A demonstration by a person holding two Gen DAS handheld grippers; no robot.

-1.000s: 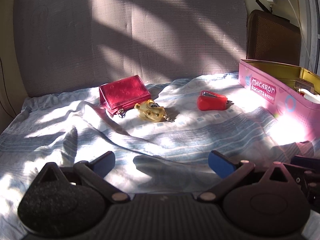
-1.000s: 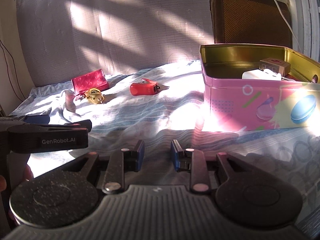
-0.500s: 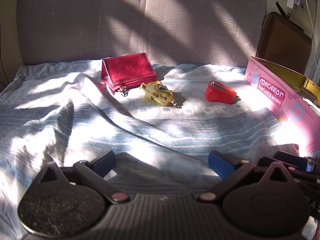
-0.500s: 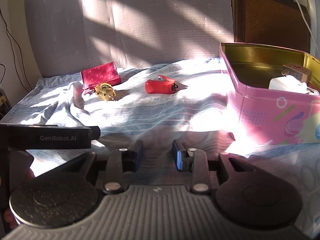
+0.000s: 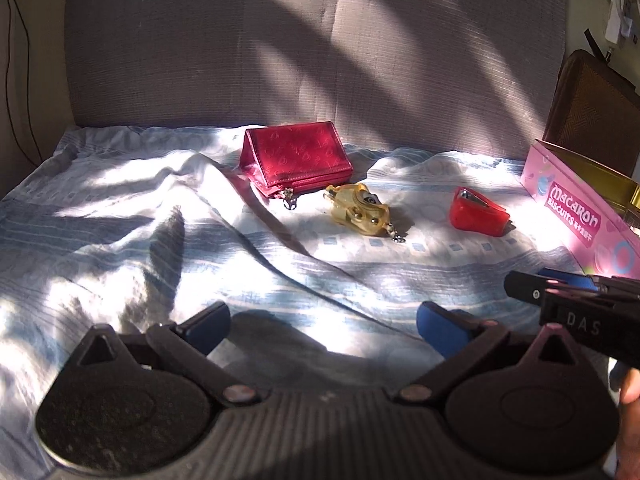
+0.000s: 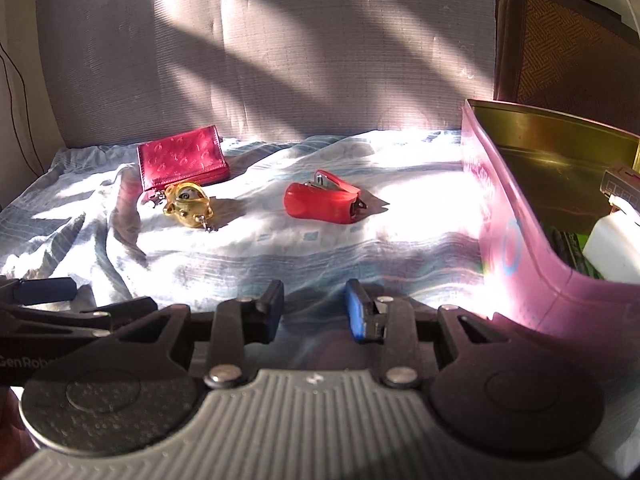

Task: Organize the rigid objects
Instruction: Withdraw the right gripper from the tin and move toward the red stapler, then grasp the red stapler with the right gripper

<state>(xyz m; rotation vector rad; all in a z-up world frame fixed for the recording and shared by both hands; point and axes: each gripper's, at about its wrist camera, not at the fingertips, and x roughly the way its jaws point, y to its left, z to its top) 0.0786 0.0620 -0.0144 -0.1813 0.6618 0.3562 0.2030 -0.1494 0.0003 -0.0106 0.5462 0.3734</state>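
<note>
1. A grey cushion back (image 5: pixel 312 40) fills the far side of both my views, crossed by slanted bars of sun and shadow.
2. Below it a rumpled pale blue sheet (image 5: pixel 120 248) covers the seat; a long fold runs from the wallet toward the near right and lies between my left gripper and the small items.
3. A brown woven case (image 6: pixel 560 48) stands upright at the far right, behind the tin.
4. The pink biscuit tin (image 6: pixel 516 248) sits open on the sheet at the right, close beside my right gripper. Inside I see a white block (image 6: pixel 612 248) and a small brown box (image 6: pixel 620 188) behind it.
5. My left gripper (image 5: pixel 322 322) hovers over bare sheet with its jaws spread wide and nothing between them.
6. My right gripper (image 6: pixel 314 310) also hovers over the sheet, jaws at a narrow gap with nothing in it; its tip shows at the right edge of the left view.
7. The red wallet (image 5: pixel 296 160) rests at the back, near the cushion, its zipper pull toward me.
8. The red stapler (image 6: pixel 322 198) lies alone in full sun, between the wallet and the tin, apart from both.
9. The yellow keychain (image 5: pixel 360 214) lies just in front of the wallet, its metal clasp trailing right.
</note>
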